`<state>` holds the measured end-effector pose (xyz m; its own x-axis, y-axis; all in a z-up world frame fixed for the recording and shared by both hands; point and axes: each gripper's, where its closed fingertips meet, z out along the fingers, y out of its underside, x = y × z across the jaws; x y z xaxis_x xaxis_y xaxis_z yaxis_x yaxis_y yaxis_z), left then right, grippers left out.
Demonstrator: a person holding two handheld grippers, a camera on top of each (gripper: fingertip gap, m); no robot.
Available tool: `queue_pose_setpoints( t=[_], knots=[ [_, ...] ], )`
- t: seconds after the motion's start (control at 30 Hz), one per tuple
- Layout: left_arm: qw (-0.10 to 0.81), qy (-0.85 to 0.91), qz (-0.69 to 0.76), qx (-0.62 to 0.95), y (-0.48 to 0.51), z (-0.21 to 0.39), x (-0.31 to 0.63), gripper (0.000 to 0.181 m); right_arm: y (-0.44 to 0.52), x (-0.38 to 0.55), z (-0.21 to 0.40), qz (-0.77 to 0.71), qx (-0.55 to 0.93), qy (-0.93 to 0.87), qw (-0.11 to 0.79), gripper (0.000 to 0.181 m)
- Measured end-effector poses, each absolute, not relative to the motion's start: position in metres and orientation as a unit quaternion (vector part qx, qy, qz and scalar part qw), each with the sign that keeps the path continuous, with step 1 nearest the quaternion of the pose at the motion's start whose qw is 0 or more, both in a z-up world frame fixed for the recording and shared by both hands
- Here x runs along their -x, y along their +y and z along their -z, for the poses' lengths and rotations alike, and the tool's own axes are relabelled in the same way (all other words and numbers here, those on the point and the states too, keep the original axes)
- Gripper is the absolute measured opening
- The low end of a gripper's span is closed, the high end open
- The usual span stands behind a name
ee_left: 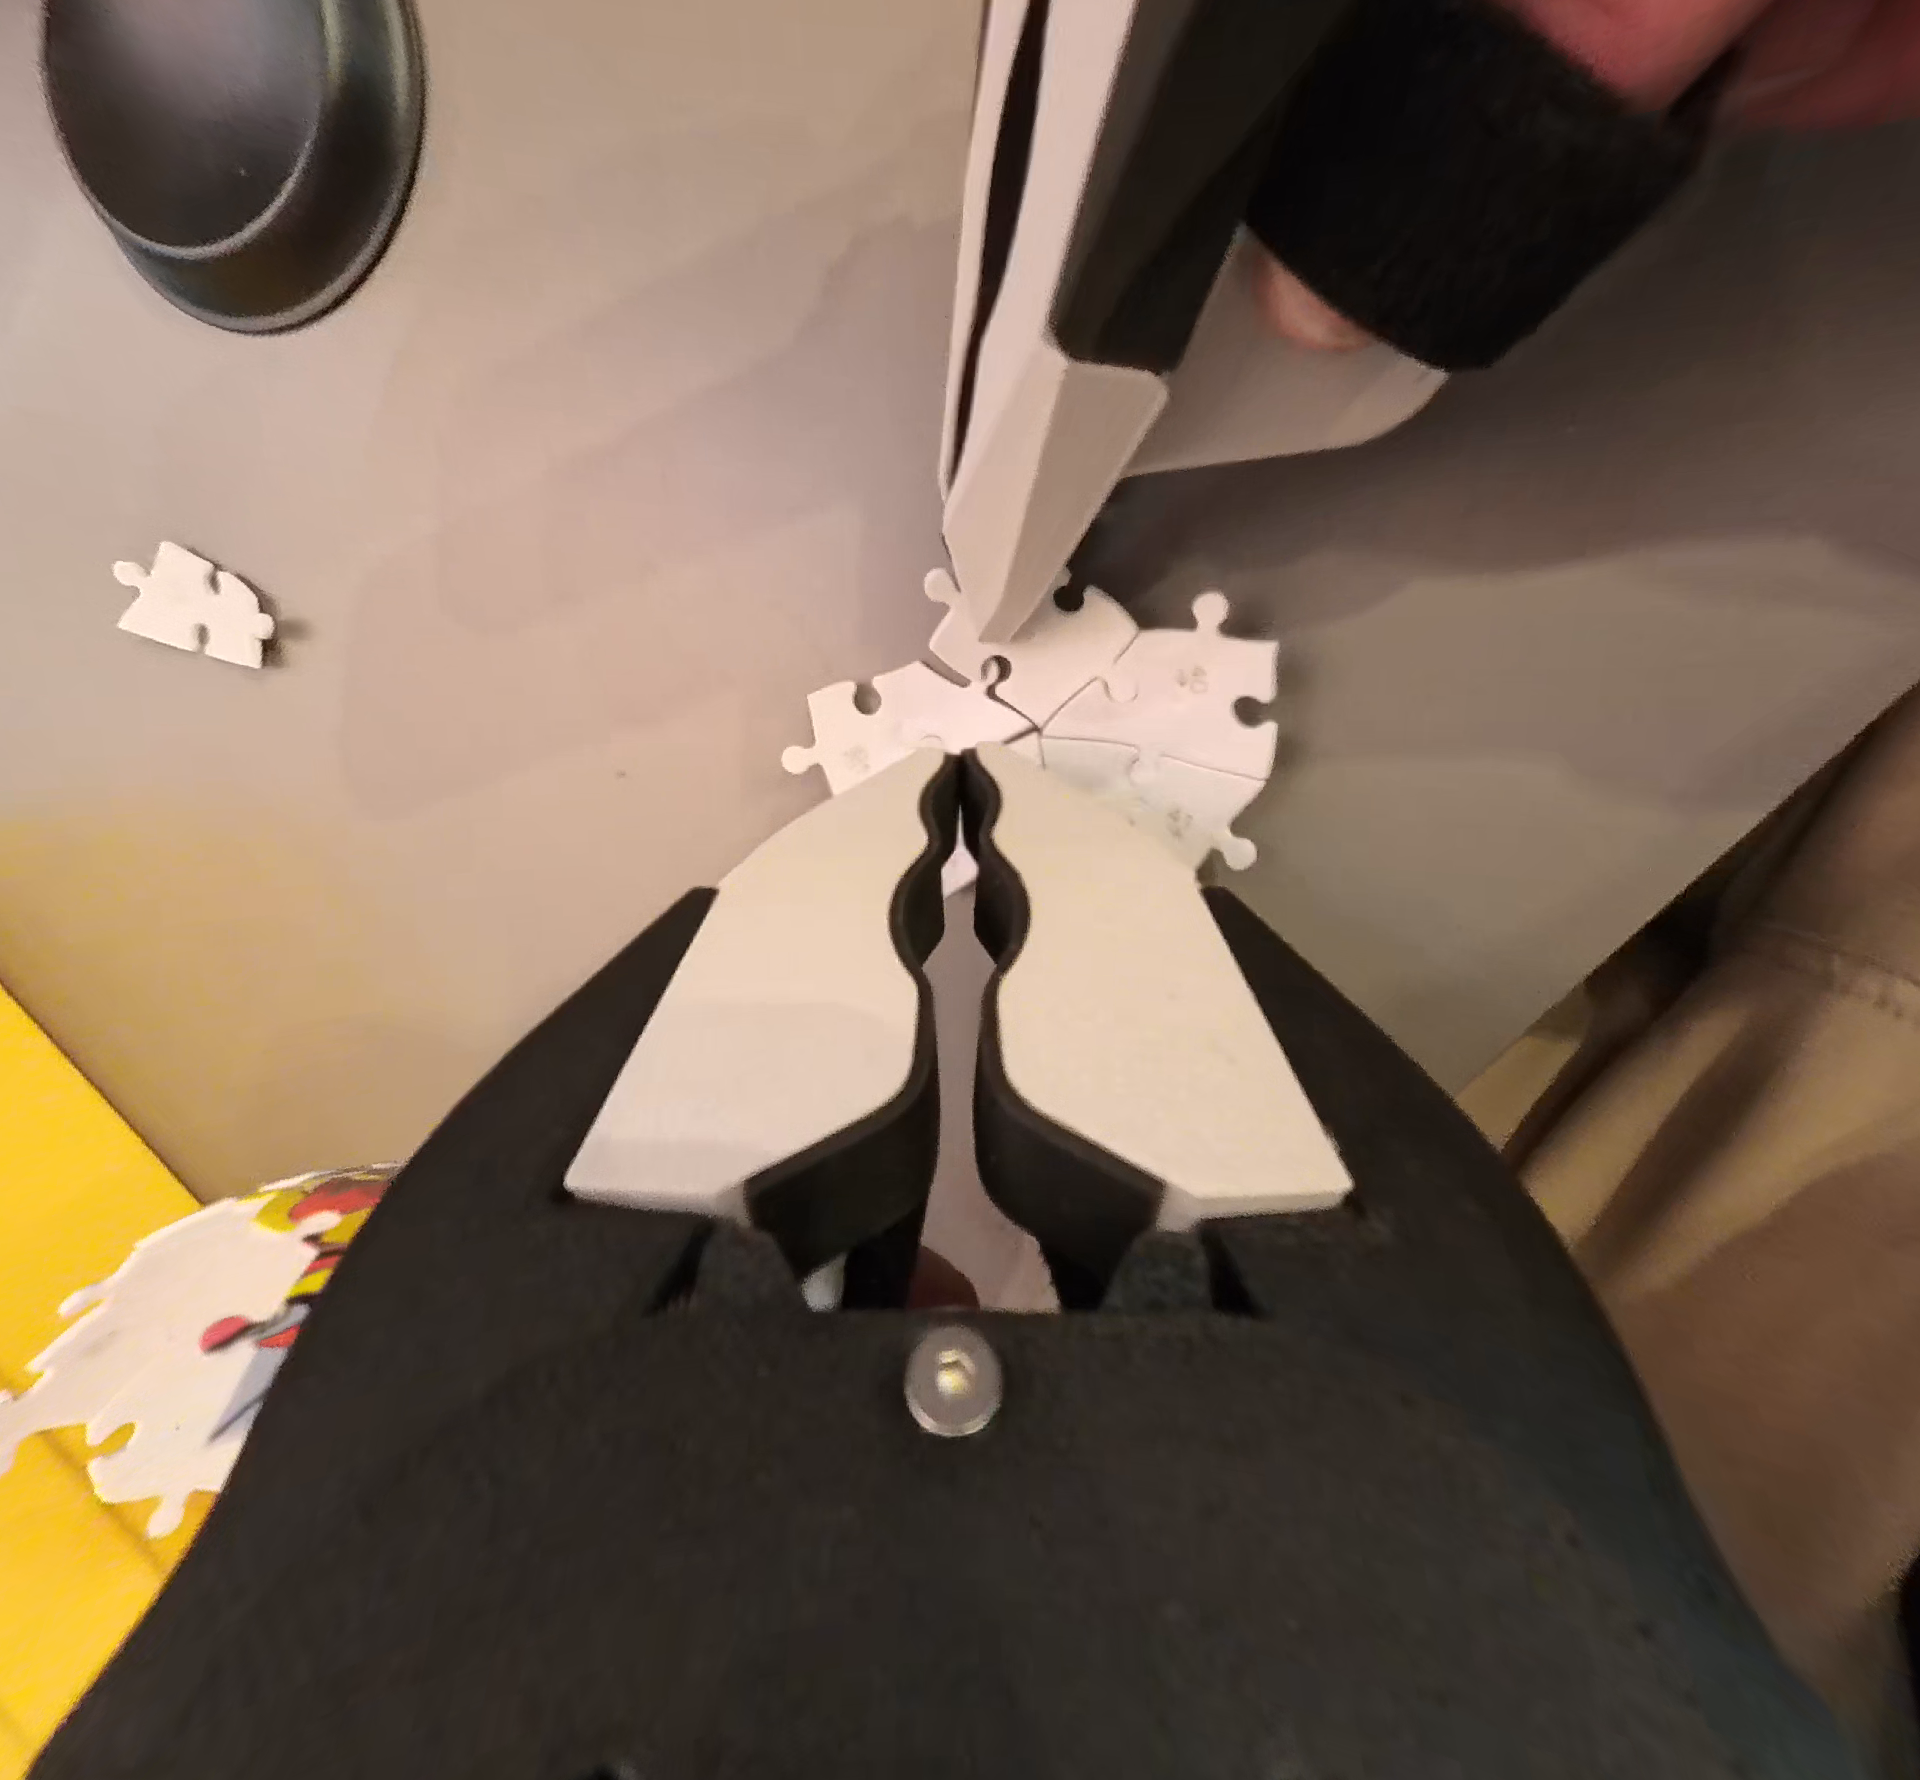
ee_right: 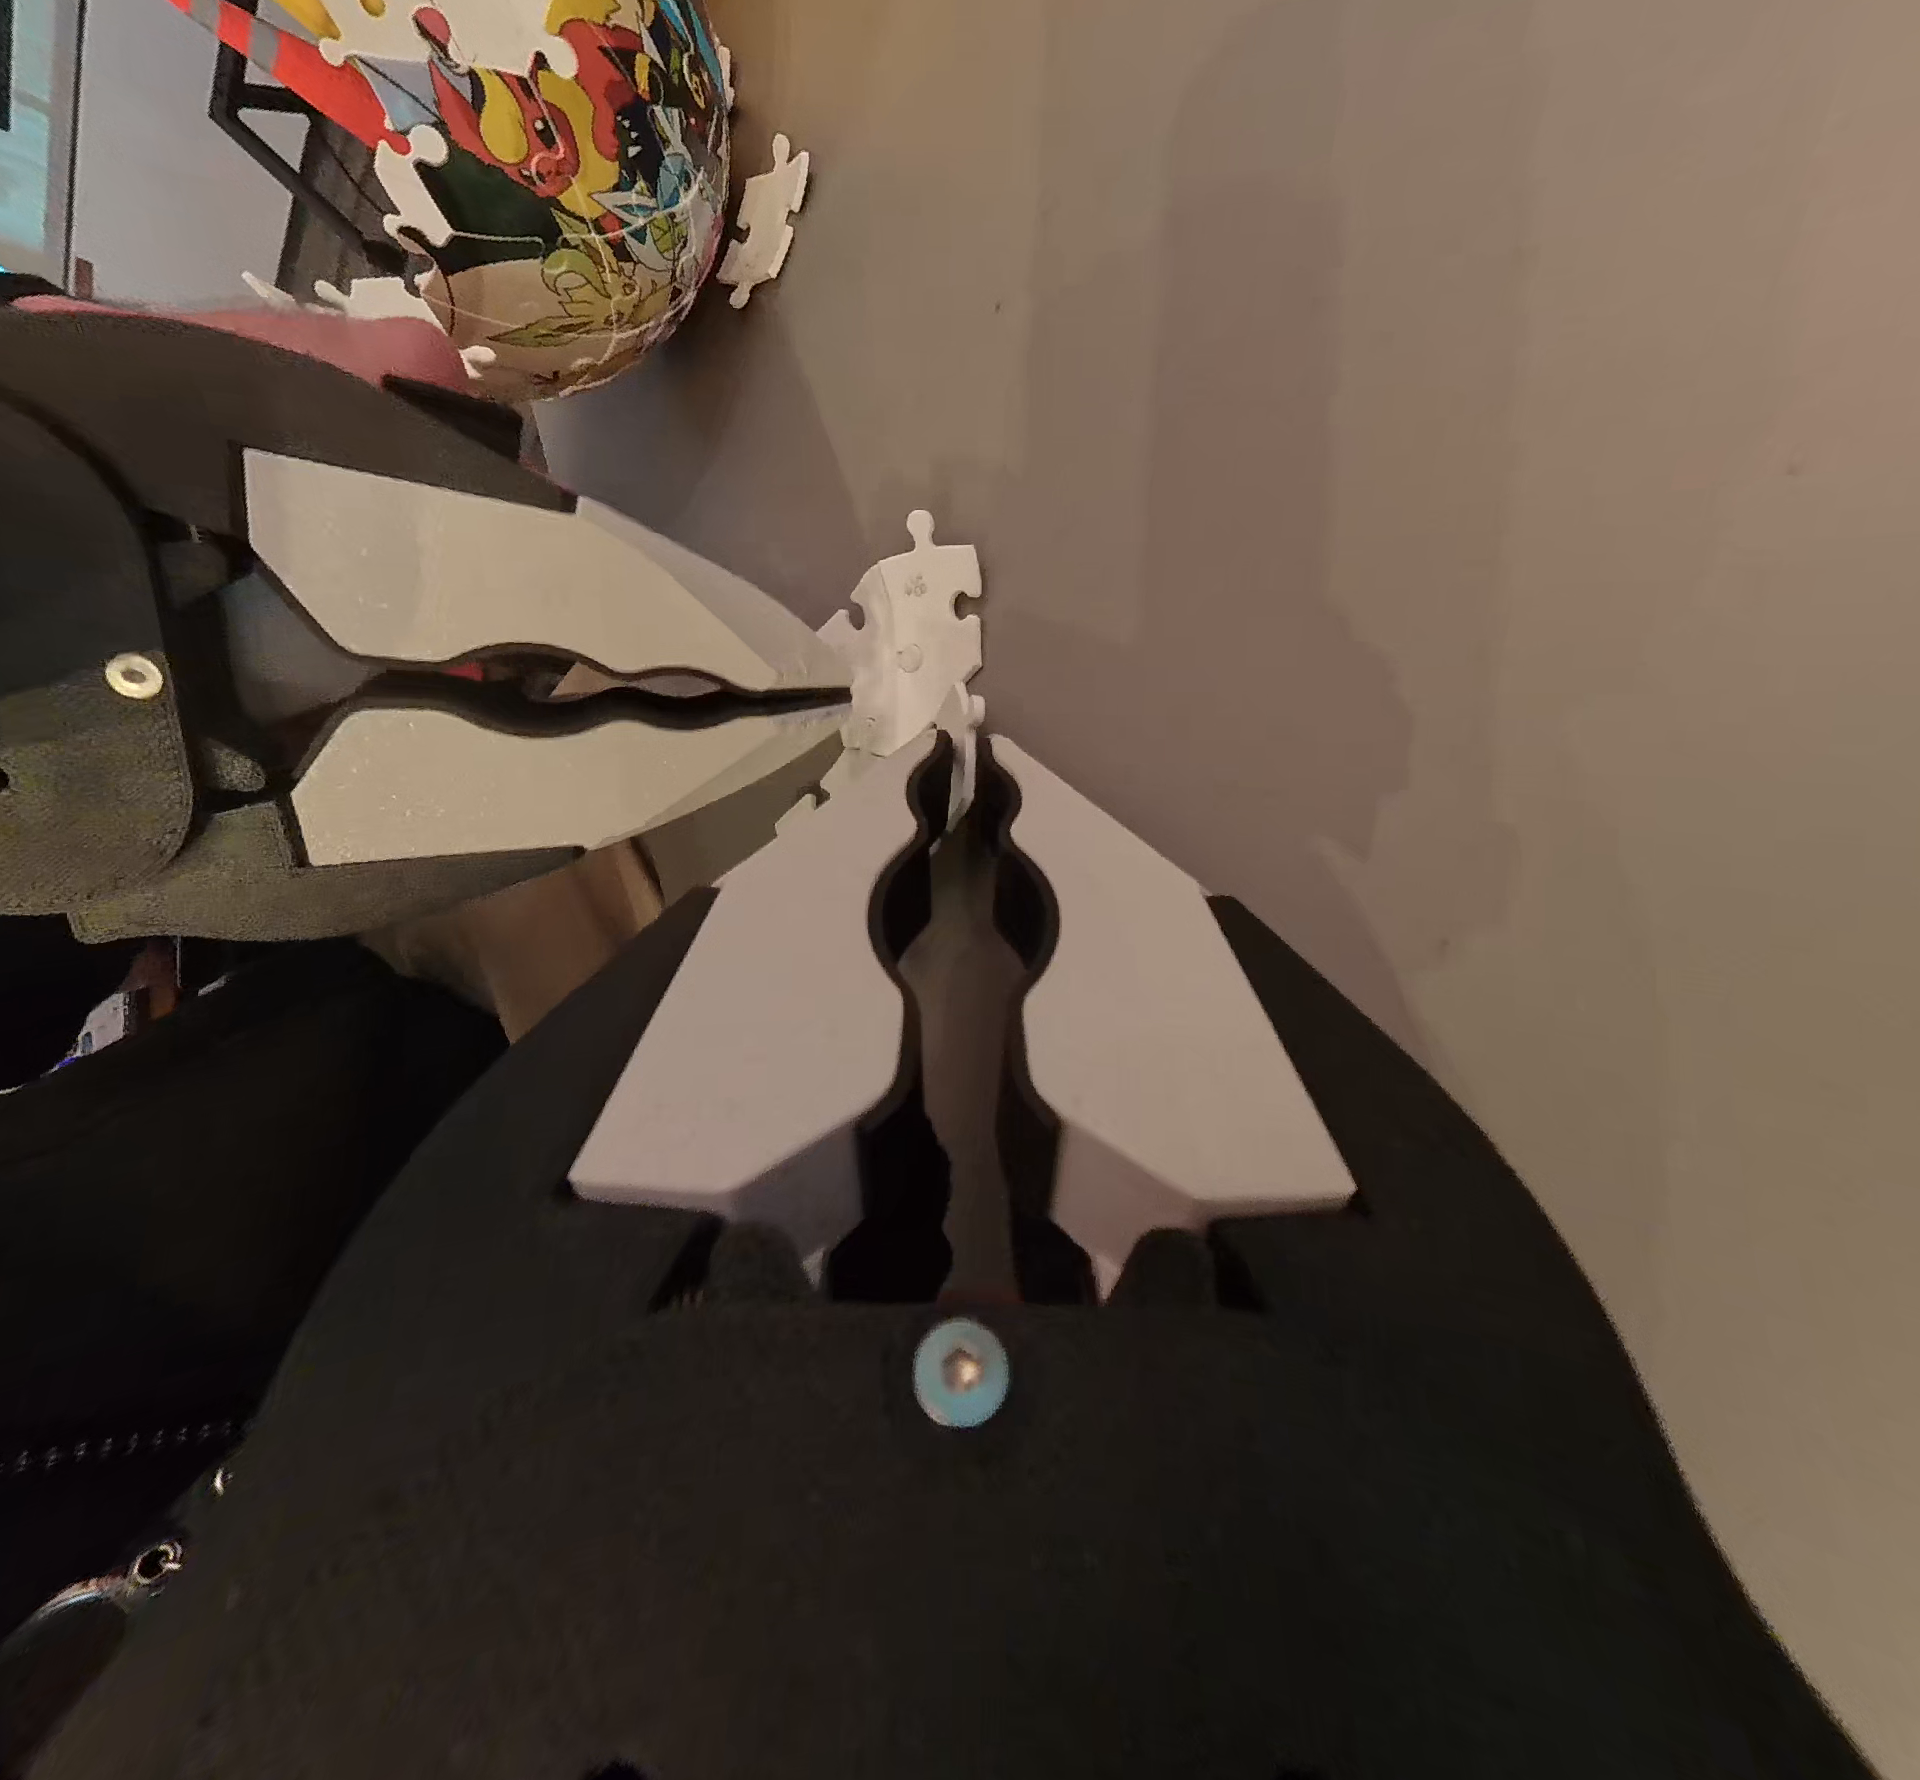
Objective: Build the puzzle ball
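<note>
A cluster of joined white puzzle pieces (ee_left: 1174, 722), backs toward the left wrist camera, is held between both grippers over the grey table (ee_left: 623, 380). My left gripper (ee_left: 961, 766) is shut on the cluster's near edge. My right gripper (ee_left: 995, 631) comes down from the top, shut on a white piece (ee_left: 1081, 655) at the cluster's far edge, with a dark seam toward its neighbours. In the right wrist view, my right gripper (ee_right: 961, 751) pinches that piece edge-on, and the left gripper (ee_right: 844, 704) holds the cluster (ee_right: 914, 634) from the left. The part-built colourful puzzle ball (ee_right: 561, 172) sits at top left.
A loose white piece (ee_left: 197, 606) lies on the table at left; it also shows beside the ball (ee_right: 771, 218). A black round knob (ee_left: 229, 89) stands at top left. A yellow box (ee_left: 62, 1159) is behind the ball (ee_left: 208, 1315). A person's trouser leg (ee_left: 1714, 1107) is at right. The grippers are tip to tip, or close to it. About 15 centimeters separates my right fingertips from the black round knob (ee_left: 229, 89).
</note>
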<state>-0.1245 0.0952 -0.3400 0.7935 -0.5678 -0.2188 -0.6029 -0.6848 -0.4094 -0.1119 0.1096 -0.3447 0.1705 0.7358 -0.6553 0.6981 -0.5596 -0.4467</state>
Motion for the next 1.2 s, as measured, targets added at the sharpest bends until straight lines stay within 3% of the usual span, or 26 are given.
queue_pose_setpoints(
  t=[1.2],
  knots=[
    [0.244, 0.346, -0.045, 0.905, 0.098, 0.351, 0.126, 0.000, 0.115, 0.119, 0.342, -0.431, 0.730, -0.529, 0.052, 0.002]
  ],
)
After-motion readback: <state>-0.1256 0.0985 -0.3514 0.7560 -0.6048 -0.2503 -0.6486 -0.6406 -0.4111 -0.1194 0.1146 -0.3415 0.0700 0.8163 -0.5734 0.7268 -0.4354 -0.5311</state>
